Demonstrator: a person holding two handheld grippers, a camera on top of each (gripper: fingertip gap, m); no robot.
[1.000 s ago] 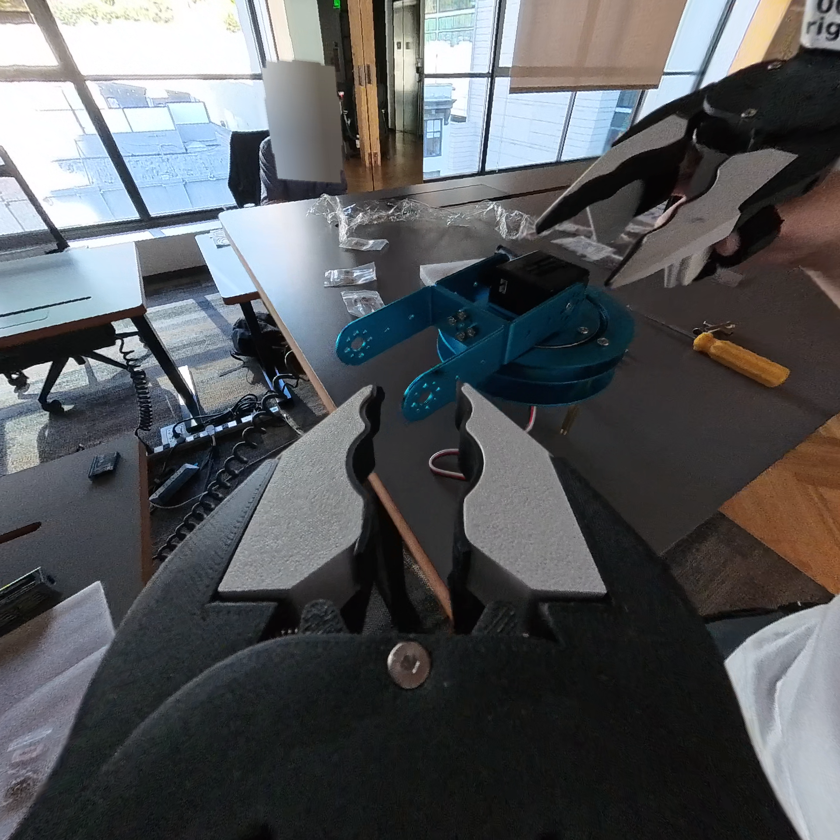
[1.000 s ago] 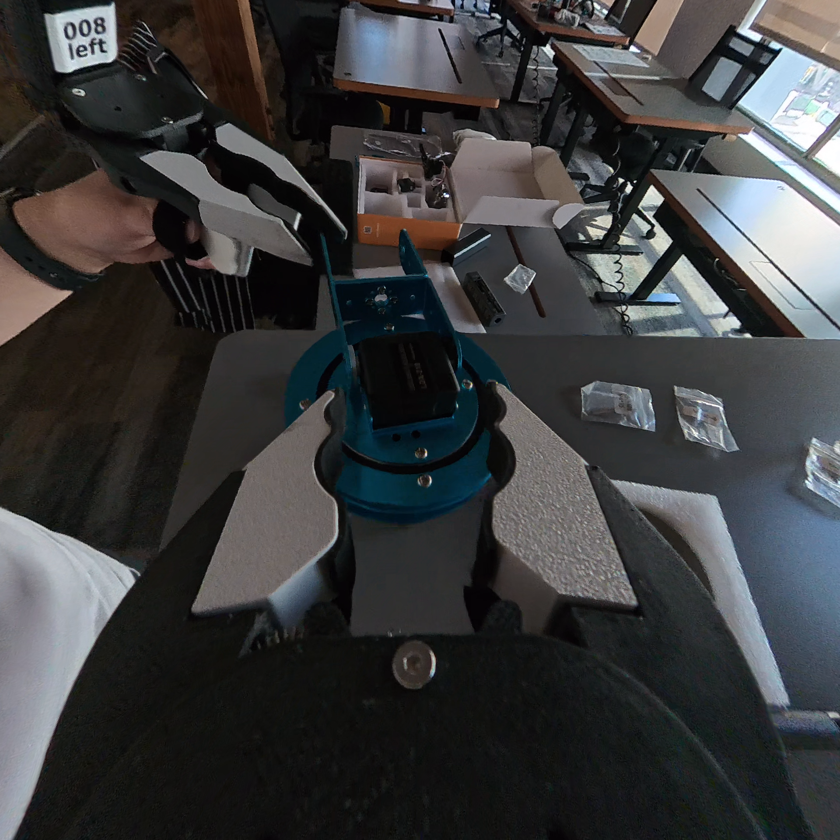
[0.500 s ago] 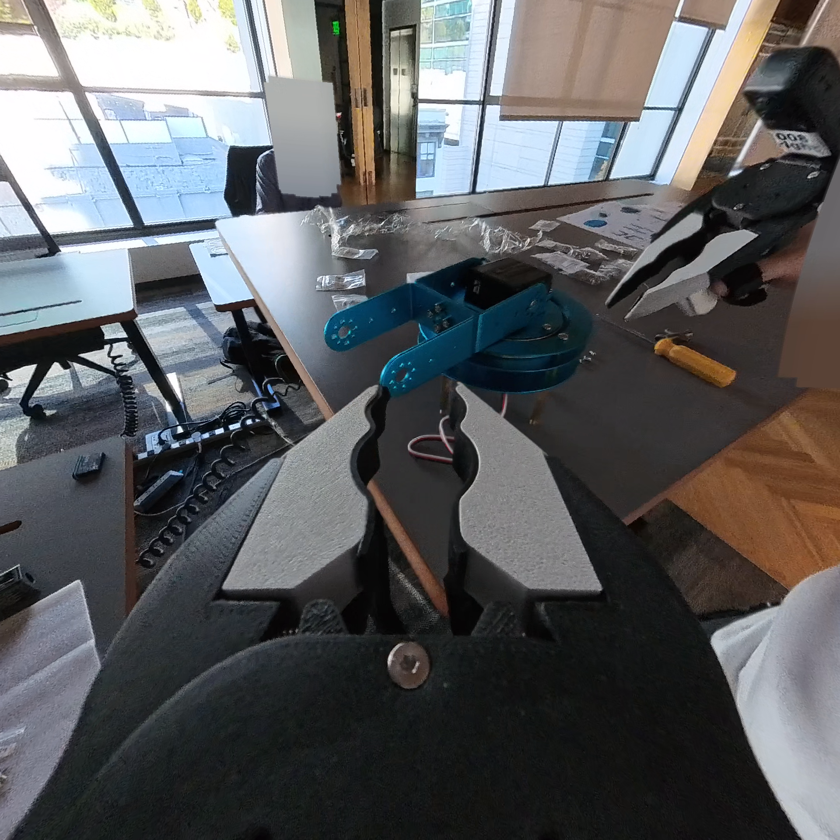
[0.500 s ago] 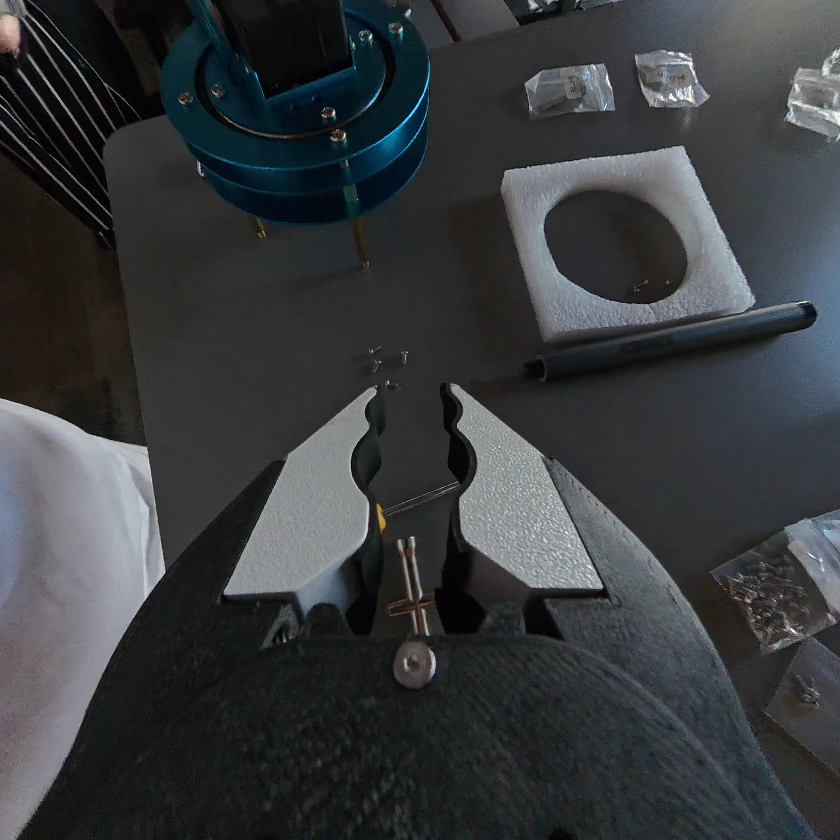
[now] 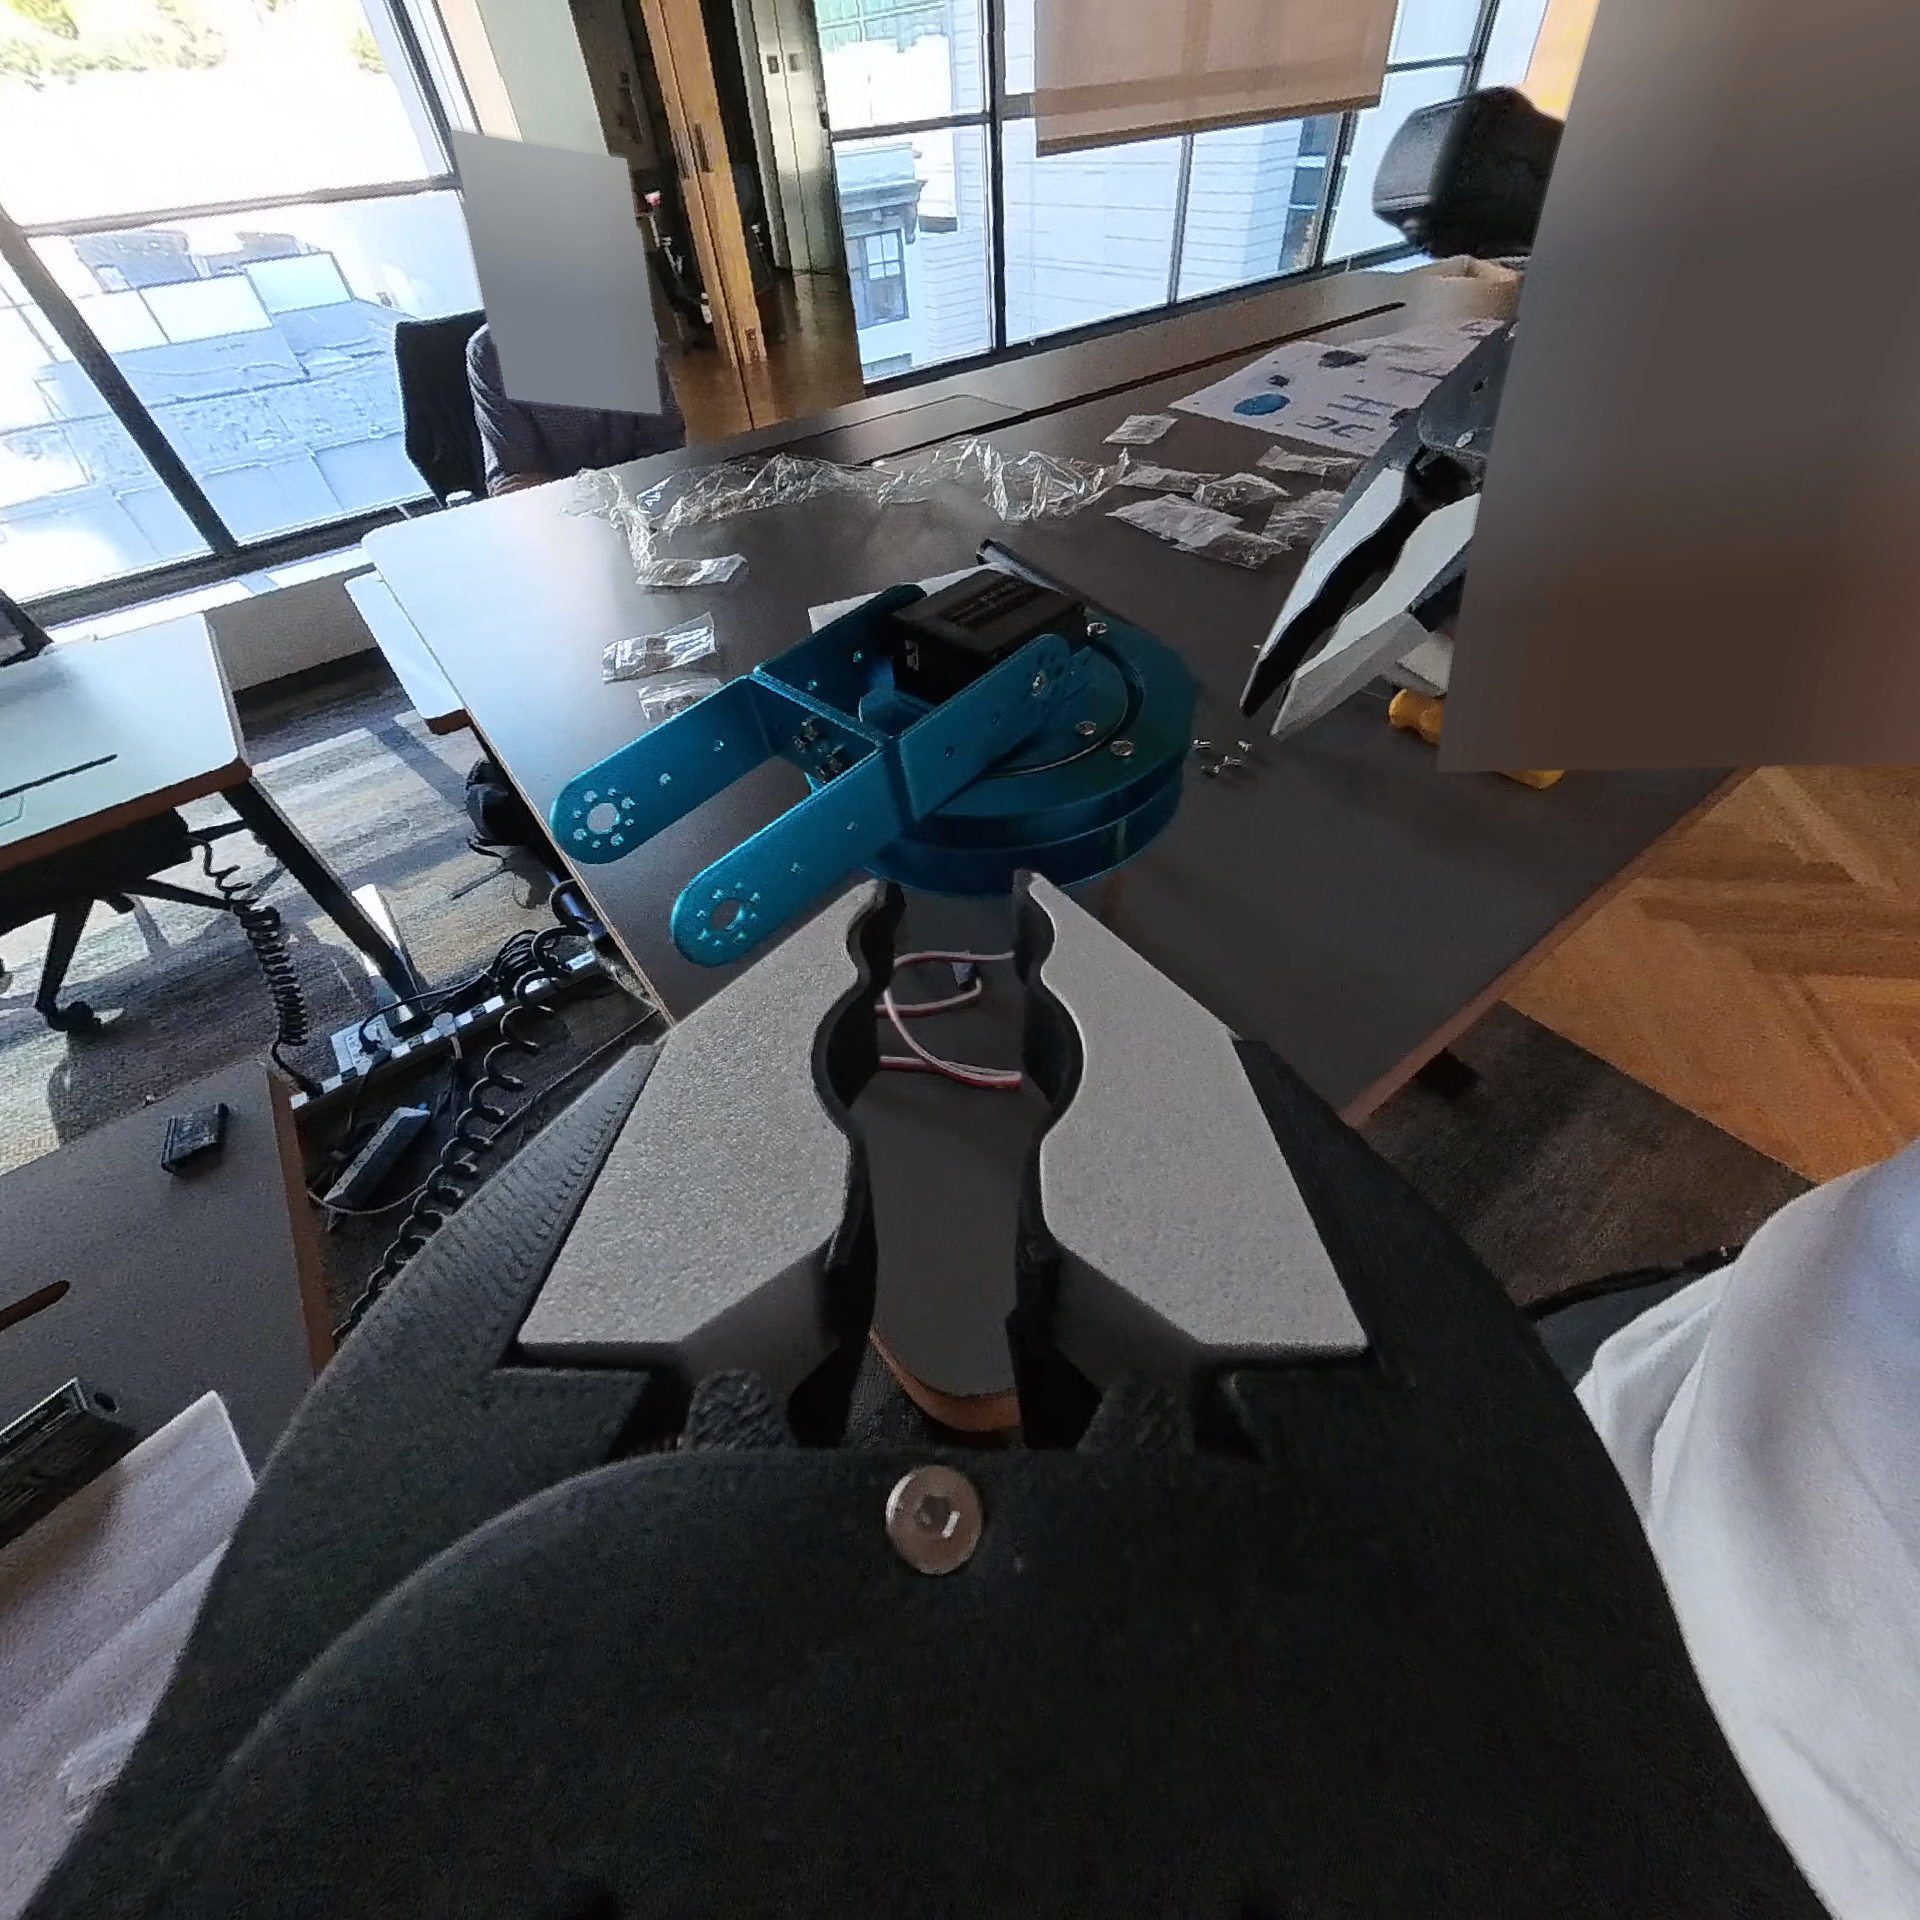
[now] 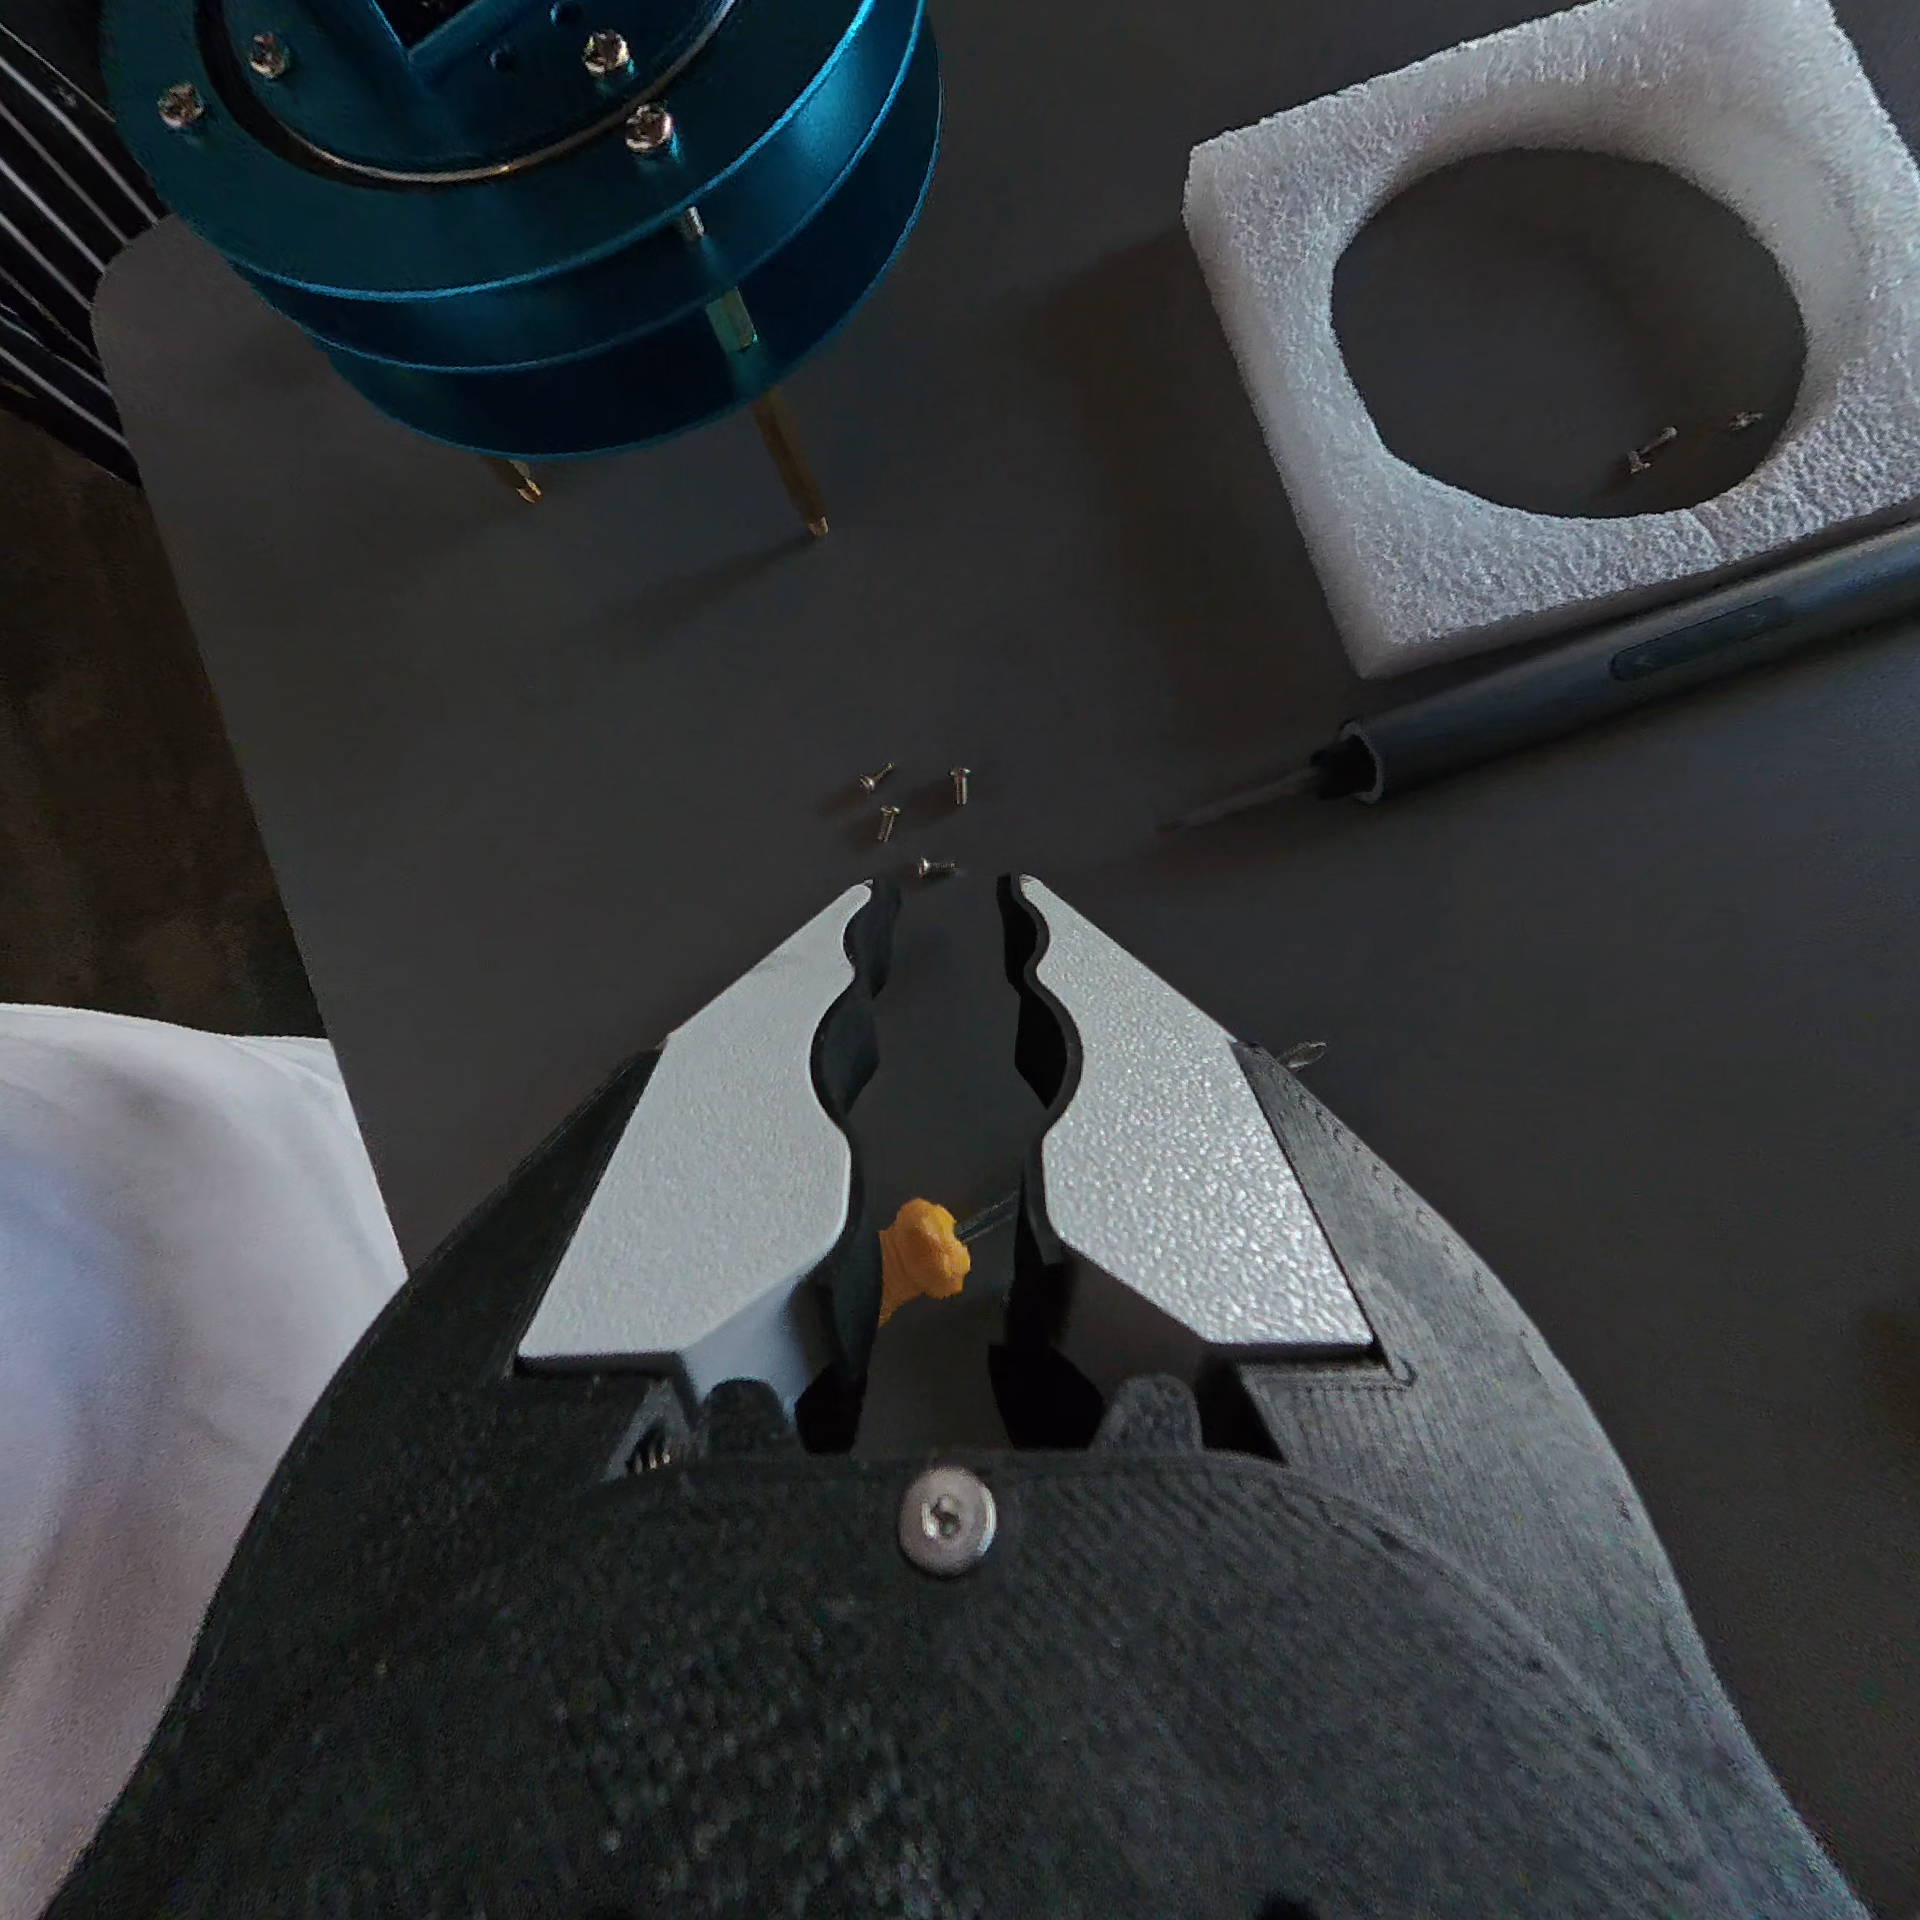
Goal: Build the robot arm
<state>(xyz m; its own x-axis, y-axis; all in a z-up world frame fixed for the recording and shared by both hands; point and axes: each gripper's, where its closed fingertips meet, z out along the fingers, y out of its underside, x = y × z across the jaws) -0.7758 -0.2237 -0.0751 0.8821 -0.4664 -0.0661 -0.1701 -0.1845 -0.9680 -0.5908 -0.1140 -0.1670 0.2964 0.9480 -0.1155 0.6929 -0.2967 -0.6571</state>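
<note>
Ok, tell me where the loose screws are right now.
In the right wrist view, the loose screws lie on the dark table just beyond the right gripper, short of the blue turntable base.

Left wrist view: low at worktop [image 5: 1351,883] corner, facing windows. Right wrist view: close above, angled down. Shared: blue turntable base [image 5: 1039,821] [image 6: 540,281], loose screws [image 6: 914,816].

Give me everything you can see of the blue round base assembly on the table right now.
The blue round base assembly looks like anodised metal: stacked discs joined by screws, standing upright on thin brass-coloured legs on the dark table. A black boxy block sits on top in a blue forked bracket that juts past the table edge. Red and white wires trail beneath. Neither tool touches it; four loose screws lie beside it.
</note>
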